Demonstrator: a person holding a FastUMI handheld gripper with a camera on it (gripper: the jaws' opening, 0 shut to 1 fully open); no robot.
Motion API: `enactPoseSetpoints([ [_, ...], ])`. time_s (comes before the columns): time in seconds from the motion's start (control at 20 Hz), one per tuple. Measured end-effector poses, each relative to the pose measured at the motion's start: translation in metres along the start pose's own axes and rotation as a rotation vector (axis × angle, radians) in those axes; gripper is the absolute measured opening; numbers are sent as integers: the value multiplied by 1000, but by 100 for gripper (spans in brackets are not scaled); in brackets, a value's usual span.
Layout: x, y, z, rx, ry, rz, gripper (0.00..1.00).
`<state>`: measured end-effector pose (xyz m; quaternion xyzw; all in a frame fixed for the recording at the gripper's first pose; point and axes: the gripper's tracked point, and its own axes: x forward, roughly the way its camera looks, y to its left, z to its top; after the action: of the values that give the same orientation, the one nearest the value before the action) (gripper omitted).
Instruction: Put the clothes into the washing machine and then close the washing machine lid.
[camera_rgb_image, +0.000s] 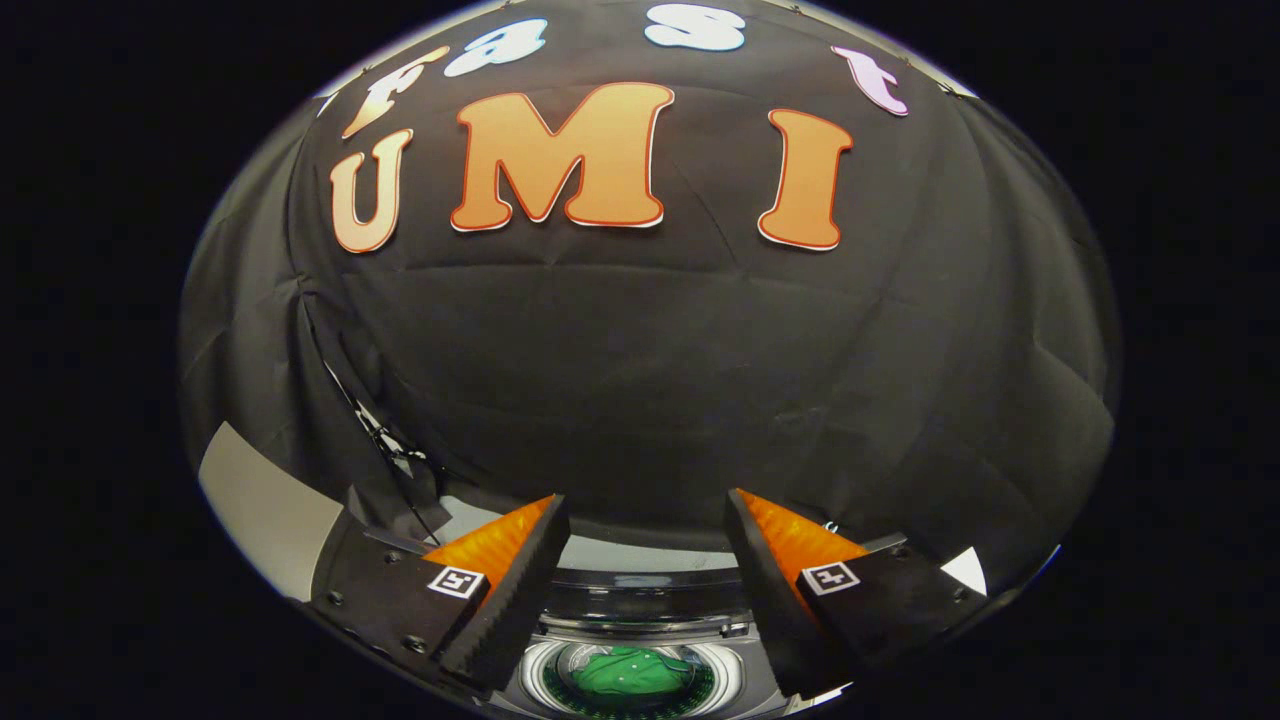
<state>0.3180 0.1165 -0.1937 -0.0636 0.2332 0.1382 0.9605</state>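
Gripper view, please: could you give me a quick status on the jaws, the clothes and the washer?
Gripper open, jaws apart, holding nothing. Green cloth garment lying inside the round washing machine drum, below and between the jaws. Nothing seen blocking the opening.

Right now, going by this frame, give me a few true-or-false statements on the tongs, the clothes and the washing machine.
1. The tongs are open, nothing between them. True.
2. A green garment lies in the washing machine's drum. True.
3. The tongs are shut on the green garment. False: it lies below them, untouched.
4. The drum holds no clothes. False: the green garment is inside.
5. Black cloth wall stands beyond the tongs. True.
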Motion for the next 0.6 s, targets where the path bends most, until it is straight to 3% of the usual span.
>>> enactPoseSetpoints([
  [0.2, 9, 1, -24, 34, 58, 18, 100],
  [0.6, -6, 2, -31, 80, 14, 36, 100],
])
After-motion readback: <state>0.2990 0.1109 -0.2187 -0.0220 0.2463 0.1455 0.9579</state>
